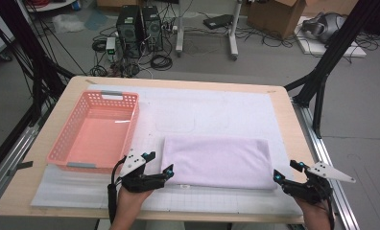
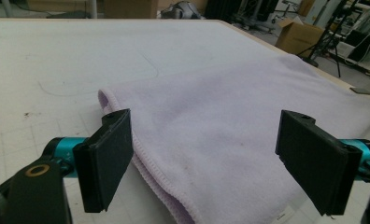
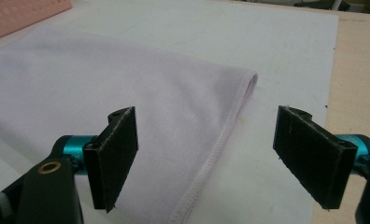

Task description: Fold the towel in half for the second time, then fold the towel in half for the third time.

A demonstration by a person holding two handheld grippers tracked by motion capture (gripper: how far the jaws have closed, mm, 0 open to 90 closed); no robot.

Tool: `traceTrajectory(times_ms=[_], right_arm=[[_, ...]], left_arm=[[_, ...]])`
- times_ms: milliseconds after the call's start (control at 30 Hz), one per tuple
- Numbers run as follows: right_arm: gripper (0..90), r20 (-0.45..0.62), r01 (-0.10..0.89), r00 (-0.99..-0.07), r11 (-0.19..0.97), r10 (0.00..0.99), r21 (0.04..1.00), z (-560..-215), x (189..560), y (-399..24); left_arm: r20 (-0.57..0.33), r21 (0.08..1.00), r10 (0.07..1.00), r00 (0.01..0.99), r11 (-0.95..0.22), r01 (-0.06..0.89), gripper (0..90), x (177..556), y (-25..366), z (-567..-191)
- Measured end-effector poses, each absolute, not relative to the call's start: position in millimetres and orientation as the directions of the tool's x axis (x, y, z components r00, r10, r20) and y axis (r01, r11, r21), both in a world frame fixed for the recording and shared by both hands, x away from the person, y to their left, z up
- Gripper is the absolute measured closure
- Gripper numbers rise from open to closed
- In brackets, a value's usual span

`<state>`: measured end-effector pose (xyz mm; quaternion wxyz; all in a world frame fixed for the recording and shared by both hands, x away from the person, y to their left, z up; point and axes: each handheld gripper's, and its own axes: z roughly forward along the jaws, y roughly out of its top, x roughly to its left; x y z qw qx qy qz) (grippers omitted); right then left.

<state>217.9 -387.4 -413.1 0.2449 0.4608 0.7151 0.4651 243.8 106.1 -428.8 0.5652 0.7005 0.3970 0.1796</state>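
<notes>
Both tongs are spread wide and pinch nothing. Left tongs (image 1: 160, 163) stand at the lower left corner of the towel (image 1: 219, 162), right tongs (image 1: 287, 170) at its lower right corner. It lies folded flat on the desk (image 1: 293, 120), long axis left to right across the frame, so each hand is equally near its own end. Basket (image 1: 96, 132) sits to the left.

On the surface (image 1: 284, 124) there is one folded lilac towel (image 1: 217, 160), one pink plastic basket (image 1: 94, 132) and one white mat (image 1: 217, 108). Two grippers are present, the left gripper (image 1: 158, 163) and the right gripper (image 1: 286, 171), each with two black jaws.
</notes>
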Motion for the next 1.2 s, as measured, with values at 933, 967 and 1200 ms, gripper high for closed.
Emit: traceTrajectory(times_ms=[933,967,1200], right_arm=[[19.8,0.085,0.445,-0.466,0.151,0.881,0.883,-418.3,219.8,-389.0],[19.8,0.084,0.450,-0.469,0.156,0.879,0.879,-418.0,219.8,-388.1],[19.3,0.087,0.450,-0.494,0.169,0.865,0.877,-417.7,222.7,-381.6]], left_arm=[[-0.213,0.902,0.759,0.616,-0.090,0.423,24.1,246.2,101.0,-439.5],[-0.214,0.899,0.761,0.612,-0.092,0.429,24.1,246.5,100.8,-440.2],[-0.219,0.881,0.766,0.604,-0.112,0.460,24.2,246.5,97.3,-442.8]])
